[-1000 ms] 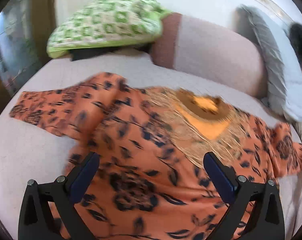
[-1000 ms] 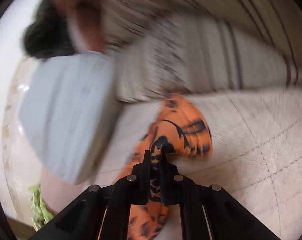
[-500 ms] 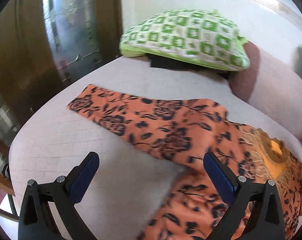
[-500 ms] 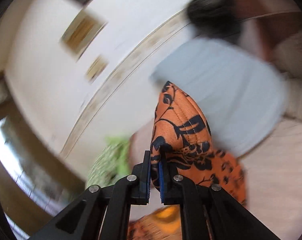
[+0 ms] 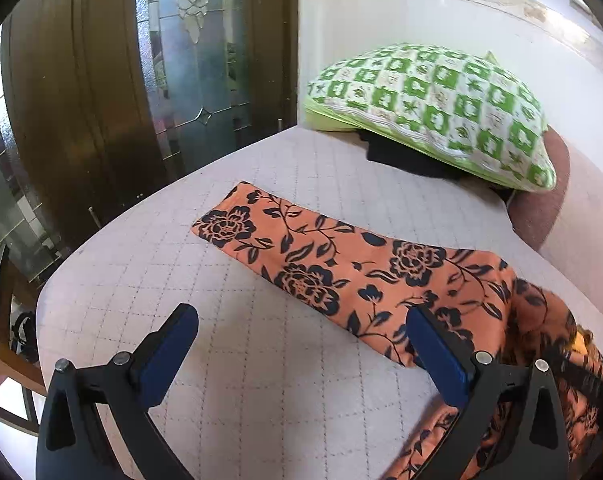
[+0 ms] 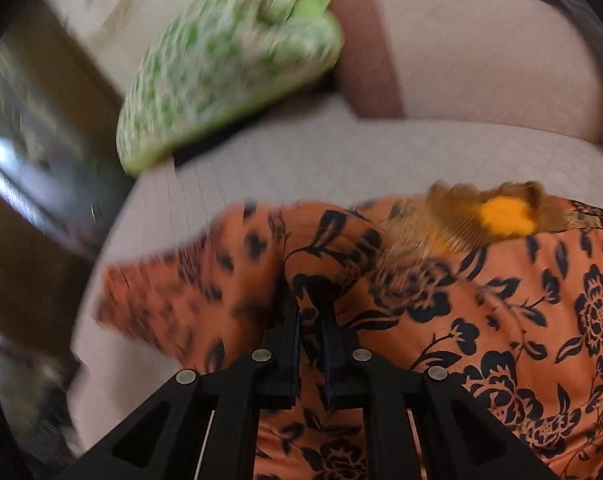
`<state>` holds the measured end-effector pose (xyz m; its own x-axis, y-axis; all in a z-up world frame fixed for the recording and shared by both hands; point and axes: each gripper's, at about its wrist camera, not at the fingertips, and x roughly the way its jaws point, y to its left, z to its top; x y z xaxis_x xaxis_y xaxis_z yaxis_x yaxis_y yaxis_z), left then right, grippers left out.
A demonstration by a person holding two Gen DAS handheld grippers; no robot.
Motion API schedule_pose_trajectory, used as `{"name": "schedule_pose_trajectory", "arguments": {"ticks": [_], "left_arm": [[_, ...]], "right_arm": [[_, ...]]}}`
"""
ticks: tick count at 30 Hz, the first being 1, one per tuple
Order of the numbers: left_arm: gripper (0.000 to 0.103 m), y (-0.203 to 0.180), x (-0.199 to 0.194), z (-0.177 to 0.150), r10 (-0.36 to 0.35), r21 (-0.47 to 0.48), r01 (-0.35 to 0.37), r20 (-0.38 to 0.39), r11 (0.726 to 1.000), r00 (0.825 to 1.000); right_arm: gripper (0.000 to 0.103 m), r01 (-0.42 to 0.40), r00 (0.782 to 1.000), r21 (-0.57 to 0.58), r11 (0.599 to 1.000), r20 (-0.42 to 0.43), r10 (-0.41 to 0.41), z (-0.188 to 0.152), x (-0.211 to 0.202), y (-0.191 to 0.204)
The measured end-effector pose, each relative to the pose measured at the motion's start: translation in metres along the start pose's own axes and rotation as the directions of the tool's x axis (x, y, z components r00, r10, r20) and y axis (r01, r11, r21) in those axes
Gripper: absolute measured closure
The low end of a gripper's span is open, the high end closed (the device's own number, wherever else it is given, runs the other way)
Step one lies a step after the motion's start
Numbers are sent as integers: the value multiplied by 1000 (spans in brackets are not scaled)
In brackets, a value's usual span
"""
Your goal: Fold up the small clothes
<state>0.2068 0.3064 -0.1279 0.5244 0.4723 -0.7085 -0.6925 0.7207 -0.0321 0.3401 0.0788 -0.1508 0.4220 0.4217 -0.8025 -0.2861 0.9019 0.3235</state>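
Well, from the left wrist view the left gripper (image 5: 297,332) hangs over the quilted bed (image 5: 261,400) with its jaws spread wide and nothing between them. One blue pad (image 5: 169,356) sits at about 8 o'clock, the other at about 4 o'clock, just beside the near edge of the sleeve (image 5: 321,260). That sleeve belongs to the orange floral garment (image 5: 549,328); it lies flat and stretched out across the bed, running from the centre toward 4 o'clock, where the rest of the cloth bunches up. At 2 o'clock a green checked pillow (image 5: 433,108) rests on a dark folded item (image 5: 405,160), beside a brown bolster (image 5: 541,200). A wooden door with patterned glass (image 5: 181,80) fills the 10 o'clock side.

From the right wrist view, which is blurred, the right gripper (image 6: 313,320) has its jaws pressed together on a fold of the orange floral garment (image 6: 501,320), with dark-printed cloth caught between them. The garment spreads over the bed (image 6: 301,160) from 9 o'clock to 4 o'clock, its yellow neckline (image 6: 505,216) at about 2 o'clock. The green pillow (image 6: 229,72) lies at 11 o'clock, the bolster (image 6: 481,48) at 1 o'clock.
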Motion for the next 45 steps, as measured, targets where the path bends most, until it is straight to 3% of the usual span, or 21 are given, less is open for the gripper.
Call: {"name": "schedule_pose_trajectory", "arguments": {"ticks": [4, 11, 17, 20, 23, 25, 30, 33, 35, 36, 39, 41, 44, 45], "left_arm": [[0, 4, 4, 1, 2, -33, -3, -21, 999, 1000], [0, -3, 2, -5, -12, -58, 9, -44, 998, 999], [0, -14, -1, -5, -12, -14, 11, -24, 1000, 1000], [0, -15, -2, -3, -38, -16, 38, -19, 999, 999], [0, -23, -4, -5, -99, 0, 99, -21, 995, 995], [0, -36, -6, -9, -128, 52, 129, -23, 990, 992], [0, -66, -2, -22, -133, 136, 141, -69, 981, 989], [0, -71, 13, -27, -93, 145, 111, -126, 983, 988], [0, -63, 25, -25, -78, 99, 95, -169, 990, 983], [0, -54, 32, -23, -73, 59, 86, -196, 995, 978], [0, -18, 51, -21, -68, -87, 48, -255, 995, 964], [0, 14, 64, -19, -76, -199, 17, -294, 980, 953], [0, 58, 73, -13, -76, -317, -22, -291, 948, 954], [0, 66, 75, -11, -86, -341, -18, -287, 940, 954]], "right_arm": [[91, -48, 999, -107, 993, 16, 50, -8, -22, -12], [89, -210, 976, -118, 971, 34, 215, -9, -71, -46], [89, -214, 977, -161, 964, -17, 214, -15, -48, -22], [89, -211, 977, -182, 960, 0, 215, -19, -57, -26], [89, -171, 982, -172, 970, 53, 182, -23, -73, -52], [89, -100, 993, -134, 986, 47, 107, -26, -77, -81], [89, 45, 999, 12, 999, 7, -45, -41, -72, -174], [89, 161, 987, 25, 987, -26, -160, -52, -64, -208], [89, 251, 967, 21, 968, -50, -250, -59, -59, -233], [92, 216, 976, 24, 976, -16, -215, -63, -64, -248], [94, 356, 932, 63, 932, 39, -359, -63, -79, -280], [94, 288, 954, 128, 949, 43, -296, -63, -88, -297], [90, 338, 936, 71, 938, 81, -343, -67, -101, -282], [88, 293, 947, 83, 953, 109, -301, -72, -111, -276]]}}
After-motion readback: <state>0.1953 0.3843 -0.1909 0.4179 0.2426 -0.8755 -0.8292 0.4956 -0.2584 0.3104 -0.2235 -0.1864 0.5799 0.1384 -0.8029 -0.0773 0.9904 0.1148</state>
